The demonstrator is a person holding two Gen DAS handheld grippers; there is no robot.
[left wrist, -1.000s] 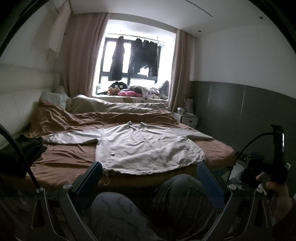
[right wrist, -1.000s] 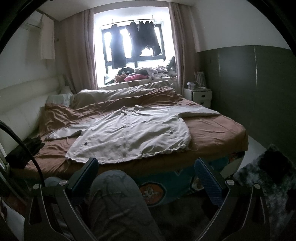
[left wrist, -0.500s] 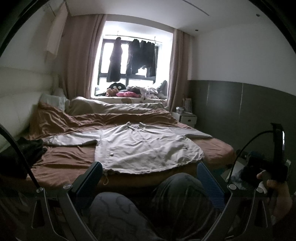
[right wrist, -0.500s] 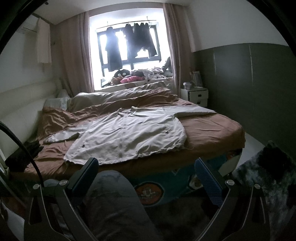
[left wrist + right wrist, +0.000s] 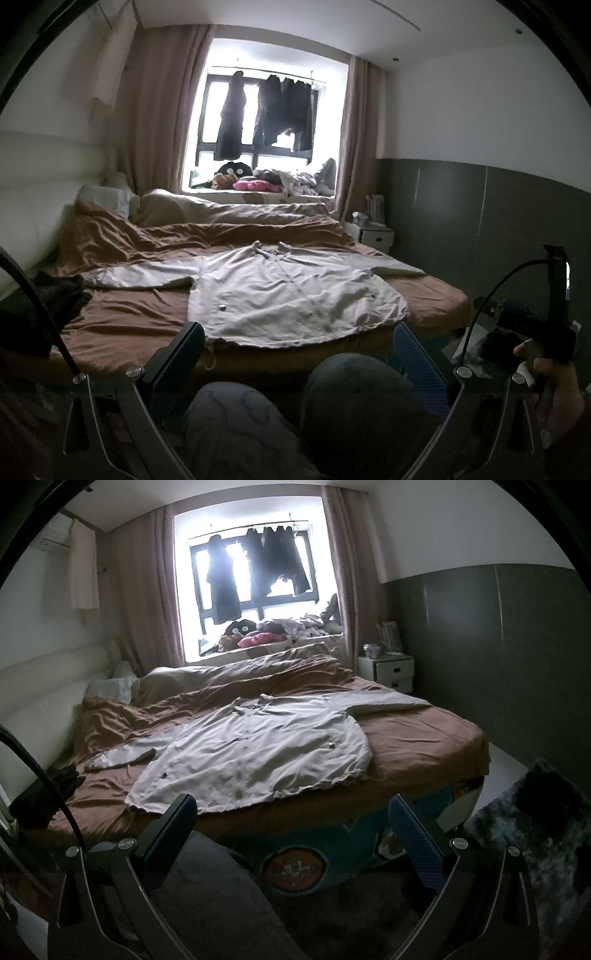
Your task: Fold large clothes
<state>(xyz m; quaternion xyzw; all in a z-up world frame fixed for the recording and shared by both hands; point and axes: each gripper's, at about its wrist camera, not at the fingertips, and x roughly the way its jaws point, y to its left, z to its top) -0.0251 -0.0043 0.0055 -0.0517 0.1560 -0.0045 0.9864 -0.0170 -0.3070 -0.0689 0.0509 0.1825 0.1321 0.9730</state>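
Note:
A large pale jacket (image 5: 288, 295) (image 5: 255, 753) lies spread flat on the brown bed (image 5: 129, 325) (image 5: 417, 738), front side up, both sleeves stretched out sideways and its hem toward me. My left gripper (image 5: 299, 354) hangs open well short of the bed's near edge, above the person's knees (image 5: 354, 391). My right gripper (image 5: 291, 823) is open too, with nothing between its fingers, held back from the bed at about mattress height. In the left wrist view the right gripper's handle (image 5: 539, 332) shows at the far right in a hand.
A dark garment (image 5: 55, 295) (image 5: 44, 794) lies at the bed's left edge. A crumpled duvet and pillows (image 5: 166, 210) fill the far half. A white nightstand (image 5: 388, 672) stands at the right wall. A shaggy grey rug (image 5: 535, 834) lies on the floor at right.
Both views have lifted and shifted slightly; the right gripper has risen a little and drawn closer to the bed. The jacket has not moved, and both grippers stay open.

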